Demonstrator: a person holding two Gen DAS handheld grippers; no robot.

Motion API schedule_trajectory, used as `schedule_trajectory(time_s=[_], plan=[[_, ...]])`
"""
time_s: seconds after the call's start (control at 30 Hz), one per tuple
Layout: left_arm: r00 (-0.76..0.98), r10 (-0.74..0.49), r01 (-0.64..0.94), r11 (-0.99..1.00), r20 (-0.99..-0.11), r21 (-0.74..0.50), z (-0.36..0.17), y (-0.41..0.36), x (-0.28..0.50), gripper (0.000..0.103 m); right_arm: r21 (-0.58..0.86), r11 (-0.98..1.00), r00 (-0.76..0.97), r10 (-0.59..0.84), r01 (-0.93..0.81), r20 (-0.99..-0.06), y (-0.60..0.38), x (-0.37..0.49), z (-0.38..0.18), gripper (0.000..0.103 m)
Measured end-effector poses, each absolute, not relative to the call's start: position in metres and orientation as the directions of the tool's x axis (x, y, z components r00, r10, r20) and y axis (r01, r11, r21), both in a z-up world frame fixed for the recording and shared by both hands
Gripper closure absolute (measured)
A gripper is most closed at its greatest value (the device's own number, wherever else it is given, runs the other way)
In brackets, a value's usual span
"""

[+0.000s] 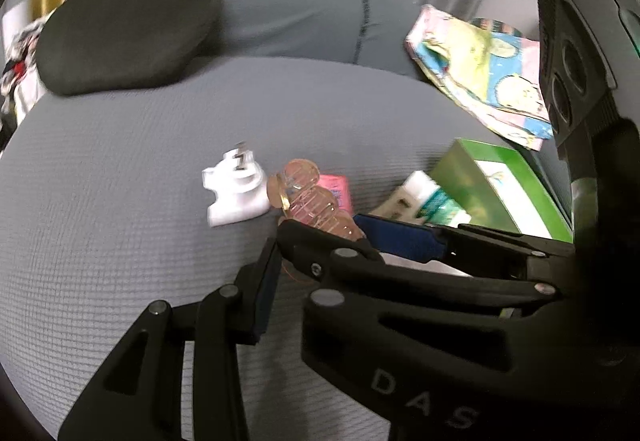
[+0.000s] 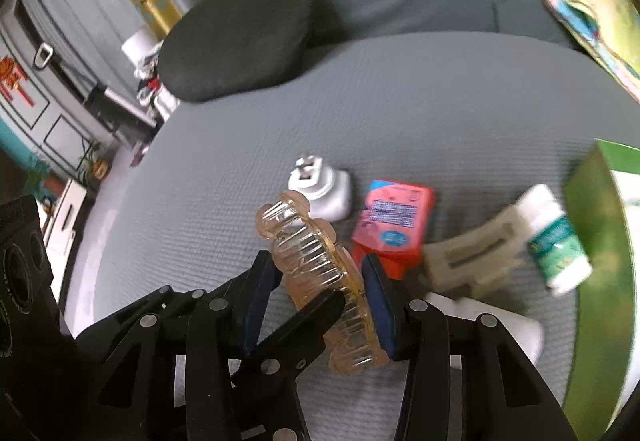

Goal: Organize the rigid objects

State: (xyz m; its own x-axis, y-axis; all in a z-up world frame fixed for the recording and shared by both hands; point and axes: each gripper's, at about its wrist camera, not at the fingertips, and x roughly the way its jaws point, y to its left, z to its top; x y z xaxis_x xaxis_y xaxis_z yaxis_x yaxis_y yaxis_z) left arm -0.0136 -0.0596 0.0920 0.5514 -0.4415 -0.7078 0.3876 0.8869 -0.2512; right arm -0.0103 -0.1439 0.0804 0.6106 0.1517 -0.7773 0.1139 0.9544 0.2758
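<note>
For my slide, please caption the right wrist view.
Right gripper around amber hair claw clip on grey sofa.

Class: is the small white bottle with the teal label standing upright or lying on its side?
On its side. The white bottle lies lengthwise on the grey cushion, its cap end pointing toward the pink box.

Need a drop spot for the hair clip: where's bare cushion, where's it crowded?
Bare: the wide grey cushion stretch between the black pillow and the white plug, also left of the plug. Crowded: the right side, where pink box, white bottle and green box cluster.
</note>
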Motion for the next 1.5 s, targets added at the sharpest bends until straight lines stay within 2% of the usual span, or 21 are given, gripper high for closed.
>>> schedule_trajectory(time_s=[0.33, 0.7, 0.83, 1.0, 1.2, 1.5], plan=[[0.524, -0.546, 0.545, 0.804, -0.654, -0.235, 0.107, -0.119, -0.040, 0.068, 0.263, 0.932, 0.688, 0.021, 0.248, -0.725, -0.191, -0.070, 0.103, 0.055], [0.447, -0.610, 0.674, 0.711, -0.655, -0.202, 0.113, -0.191, -0.060, 0.069, 0.309, 0.869, 0.711, -0.067, 0.386, -0.700, -0.255, -0.127, 0.105, 0.055], [0.412, -0.639, 0.709, 0.673, -0.650, -0.212, 0.118, -0.212, -0.066, 0.067, 0.354, 0.843, 0.732, -0.067, 0.405, -0.678, -0.278, -0.147, 0.108, 0.063], [0.405, -0.657, 0.749, 0.637, -0.636, -0.182, 0.127, -0.228, -0.073, 0.067, 0.386, 0.824, 0.765, -0.087, 0.415, -0.638, -0.295, -0.164, 0.117, 0.063], [0.403, -0.645, 0.751, 0.638, -0.650, -0.168, 0.127, -0.238, -0.075, 0.067, 0.423, 0.800, 0.768, -0.071, 0.425, -0.637, -0.308, -0.169, 0.114, 0.063], [0.465, -0.601, 0.713, 0.690, -0.650, -0.128, 0.130, -0.192, -0.067, 0.063, 0.418, 0.844, 0.768, 0.013, 0.335, -0.641, -0.278, -0.150, 0.119, 0.063]])
